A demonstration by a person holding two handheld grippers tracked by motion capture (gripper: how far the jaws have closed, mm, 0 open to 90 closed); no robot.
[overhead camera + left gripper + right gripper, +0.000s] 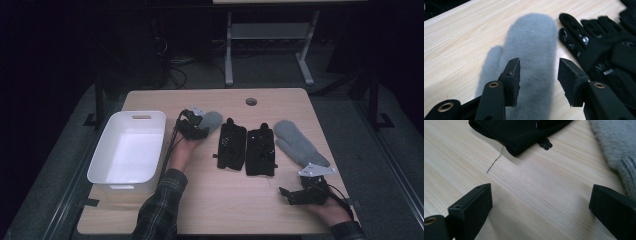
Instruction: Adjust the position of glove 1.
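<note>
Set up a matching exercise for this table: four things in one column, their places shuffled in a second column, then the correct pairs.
Things:
1. white bin
2. black gloves
3. right-hand grey mitten
4. left tongs

Places:
A. side by side at the middle of the table
B. at the table's left edge
C. over the left-hand grey mitten, jaws apart
D. right of the black gloves, beyond the right tongs

Pairs: 1-B, 2-A, 3-D, 4-C
</note>
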